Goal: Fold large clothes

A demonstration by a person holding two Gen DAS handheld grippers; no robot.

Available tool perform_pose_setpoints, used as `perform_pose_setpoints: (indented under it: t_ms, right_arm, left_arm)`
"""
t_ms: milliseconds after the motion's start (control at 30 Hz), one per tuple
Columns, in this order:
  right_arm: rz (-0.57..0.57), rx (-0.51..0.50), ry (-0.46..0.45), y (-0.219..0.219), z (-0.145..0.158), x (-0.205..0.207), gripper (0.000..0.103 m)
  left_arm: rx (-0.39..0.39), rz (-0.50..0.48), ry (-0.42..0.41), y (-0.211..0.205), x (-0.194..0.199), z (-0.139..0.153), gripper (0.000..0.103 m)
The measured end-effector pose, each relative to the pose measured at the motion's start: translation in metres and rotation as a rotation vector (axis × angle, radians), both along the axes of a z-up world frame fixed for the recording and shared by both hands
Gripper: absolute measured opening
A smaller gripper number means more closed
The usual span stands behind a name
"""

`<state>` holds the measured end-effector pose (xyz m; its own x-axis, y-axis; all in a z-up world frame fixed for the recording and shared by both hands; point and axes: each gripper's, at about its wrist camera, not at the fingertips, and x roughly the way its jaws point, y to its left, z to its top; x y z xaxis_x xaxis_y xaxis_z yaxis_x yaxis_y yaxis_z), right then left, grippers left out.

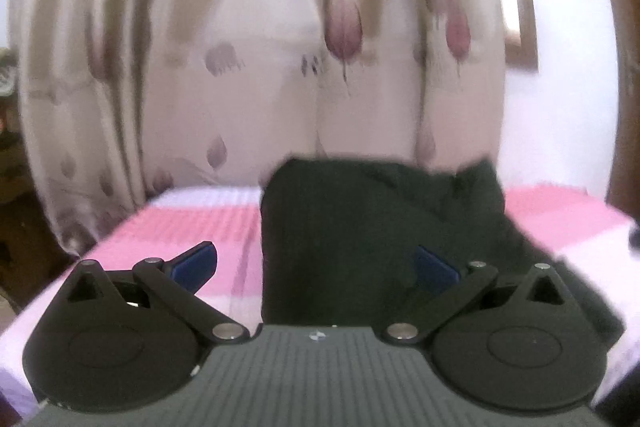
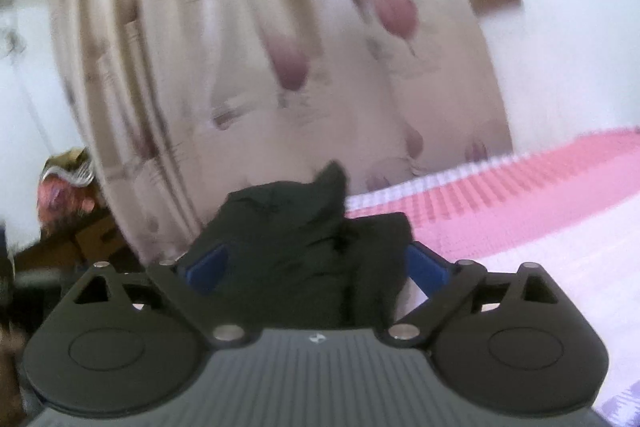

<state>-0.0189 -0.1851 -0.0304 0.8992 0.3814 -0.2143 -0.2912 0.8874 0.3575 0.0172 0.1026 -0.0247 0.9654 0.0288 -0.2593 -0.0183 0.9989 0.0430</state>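
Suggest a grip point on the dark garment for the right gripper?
Probably the raised pointed corner of the dark garment, at its far end by the curtain. It sticks up off the pink bedspread, so the open right gripper can come level from the near side and pinch it.

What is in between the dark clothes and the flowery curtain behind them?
Nothing shows between them. In both wrist views the dark garment on the pink bedcover meets the flowered curtain directly; any gap behind is hidden.

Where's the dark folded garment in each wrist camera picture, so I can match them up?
Left wrist: dark garment centre-right, on the pink bedspread.
Right wrist: dark garment centre, slightly left.
Shared landmark: floral curtain right behind it.
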Motion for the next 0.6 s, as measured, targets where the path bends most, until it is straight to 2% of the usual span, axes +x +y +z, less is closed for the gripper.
perform_pose_setpoints:
  t_ms: [67,200,333,500,600]
  right_arm:
    - [0.023,-0.021,-0.016,0.008,0.006,-0.014,0.097]
    - [0.054,-0.003,-0.024,0.014,0.016,-0.031,0.097]
    - [0.065,-0.011,-0.041,0.018,0.021,-0.041,0.097]
    - [0.078,-0.022,-0.063,0.020,0.029,-0.052,0.097]
    - [0.065,-0.053,-0.080,0.025,0.031,-0.058,0.098]
  left_arm:
    - [-0.015,0.034,-0.039,-0.006,-0.009,0.012,0.103]
    - [0.045,0.130,-0.058,-0.025,-0.021,0.032,0.103]
    - [0.036,0.116,-0.092,-0.031,-0.033,0.043,0.103]
    - [0.058,0.221,-0.109,-0.038,-0.047,0.054,0.103]
    - [0.017,0.178,-0.103,-0.036,-0.049,0.057,0.103]
